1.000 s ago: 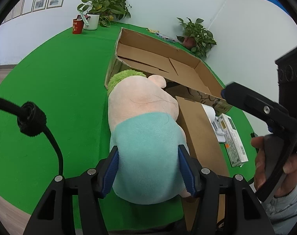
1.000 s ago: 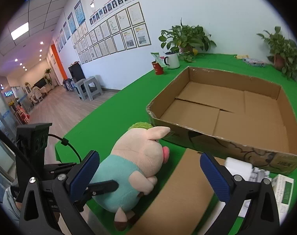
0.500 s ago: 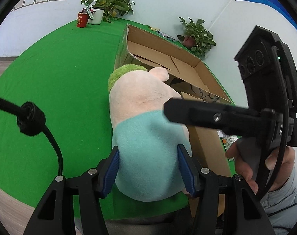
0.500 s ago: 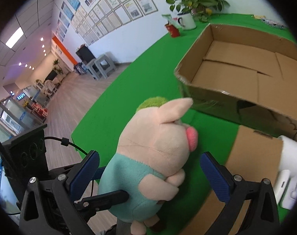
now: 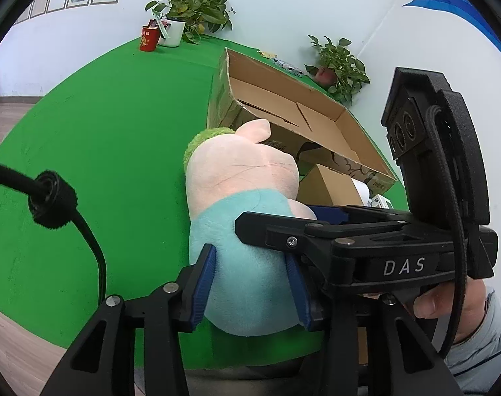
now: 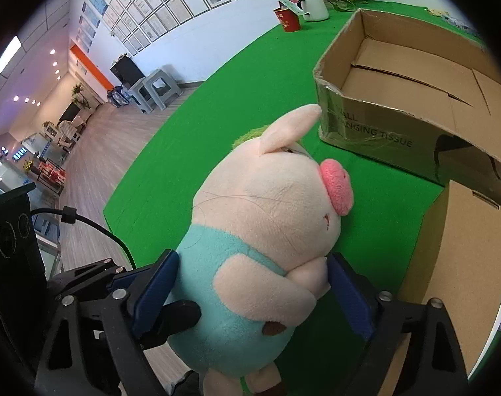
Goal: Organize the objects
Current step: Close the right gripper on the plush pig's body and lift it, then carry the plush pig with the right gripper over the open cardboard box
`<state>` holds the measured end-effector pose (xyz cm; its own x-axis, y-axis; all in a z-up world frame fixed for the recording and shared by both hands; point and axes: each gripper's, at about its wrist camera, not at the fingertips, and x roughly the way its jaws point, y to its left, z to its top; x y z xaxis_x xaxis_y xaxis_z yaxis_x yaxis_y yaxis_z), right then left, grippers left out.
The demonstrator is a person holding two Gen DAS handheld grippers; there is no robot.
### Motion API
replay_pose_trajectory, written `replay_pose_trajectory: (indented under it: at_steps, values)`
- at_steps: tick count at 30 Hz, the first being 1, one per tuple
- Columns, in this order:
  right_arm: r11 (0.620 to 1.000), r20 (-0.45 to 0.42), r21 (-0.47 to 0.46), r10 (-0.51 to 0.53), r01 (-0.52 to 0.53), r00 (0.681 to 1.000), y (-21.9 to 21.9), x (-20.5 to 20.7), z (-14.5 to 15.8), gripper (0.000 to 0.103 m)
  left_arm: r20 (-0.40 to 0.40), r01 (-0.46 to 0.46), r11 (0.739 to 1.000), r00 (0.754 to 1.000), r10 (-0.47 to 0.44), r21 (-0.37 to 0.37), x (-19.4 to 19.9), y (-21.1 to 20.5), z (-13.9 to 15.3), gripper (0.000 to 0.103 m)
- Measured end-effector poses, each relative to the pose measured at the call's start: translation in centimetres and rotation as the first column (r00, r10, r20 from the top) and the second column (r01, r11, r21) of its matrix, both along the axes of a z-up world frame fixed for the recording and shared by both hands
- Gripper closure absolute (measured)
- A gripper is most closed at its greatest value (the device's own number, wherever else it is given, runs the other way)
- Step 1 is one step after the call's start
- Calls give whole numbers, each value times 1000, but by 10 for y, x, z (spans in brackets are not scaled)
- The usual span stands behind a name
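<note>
Both hand-held grippers clamp plush pig [image 5: 247, 231] [image 6: 260, 231]: left [image 5: 250, 283] at teal body, right [image 6: 250, 287] likewise. Open box [image 6: 399, 76] at 1 o'clock on green tabletop [image 5: 102, 138].

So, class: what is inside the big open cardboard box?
The cardboard box shows only its bare folded bottom flaps; nothing lies on them. In both views its near wall hides the strip of floor behind it.
</note>
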<state>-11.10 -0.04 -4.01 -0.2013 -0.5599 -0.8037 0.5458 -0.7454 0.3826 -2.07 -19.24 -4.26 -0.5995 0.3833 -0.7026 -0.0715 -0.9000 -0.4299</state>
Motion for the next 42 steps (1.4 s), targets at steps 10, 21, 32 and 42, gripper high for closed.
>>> replay_pose_trajectory:
  at_steps: [10,21,32,42]
  values:
    - [1000,-5,-25,-15,15,1000,13,-3,-1,27,31,-10,998,999,8,66,-2,-4,-9,46]
    - [998,-30,-57,-30,28,999,12,-2,6,37,-26,48,998,999,-47,34,1,8,5,62]
    - [981,-182,-133,-164,141,969,44,-13,58,39,-186,173,983,966,-180,-53,-24,43,69,63]
    - [959,-299,-139,-277,245,913,71,-40,97,39,-281,299,950,907,-312,-91,-87,94,125,63]
